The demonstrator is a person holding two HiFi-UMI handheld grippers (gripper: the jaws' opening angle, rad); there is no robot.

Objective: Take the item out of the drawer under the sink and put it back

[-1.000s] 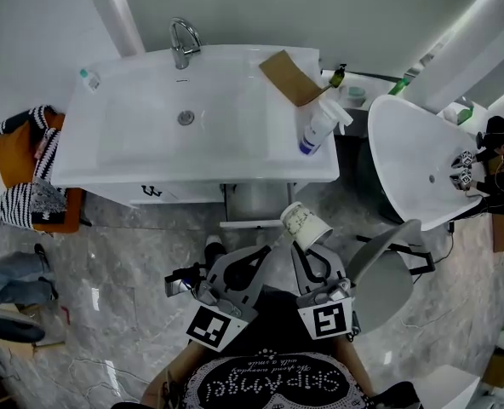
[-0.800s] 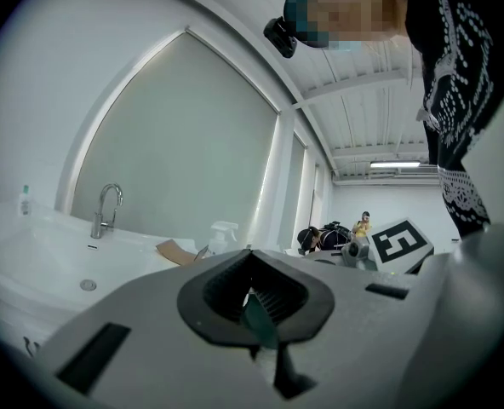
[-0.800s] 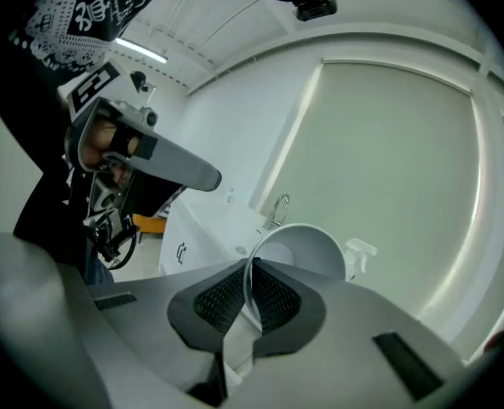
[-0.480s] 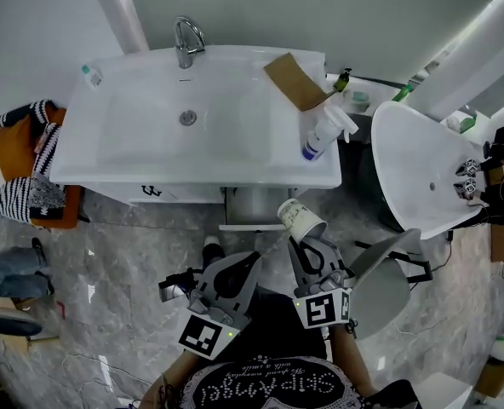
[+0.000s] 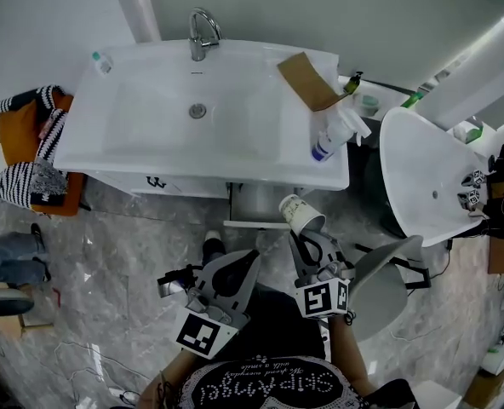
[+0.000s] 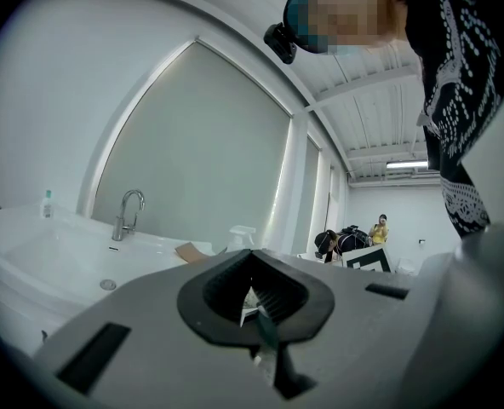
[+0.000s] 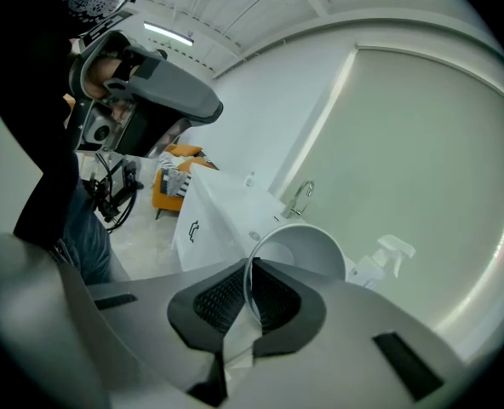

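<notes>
1. Right gripper (image 7: pixel 250 307): jaws pressed almost together, pinching the thin wall of the cup (image 7: pixel 296 247) at its rim. Cup tilted, open mouth facing this gripper's camera.
2. Left gripper (image 6: pixel 254 307): jaws pressed together, apparently holding nothing. Small pale scrap visible through the gap, not identifiable. Barely shifted over the last second.
3. Changed over the last second, head view: cup lowered and rolled slightly, so a touch smaller in frame. Pinch on the rim unchanged throughout.
4. Cup now just right of centre, at the right front corner of the open drawer (image 5: pixel 256 225) under the sink (image 5: pixel 260 169). Not inside it yet.
5. Judgement: return leg under way, with the descent toward the drawer begun. Likely still needed: a shift toward frame left over the opening, then further lowering before release.
</notes>
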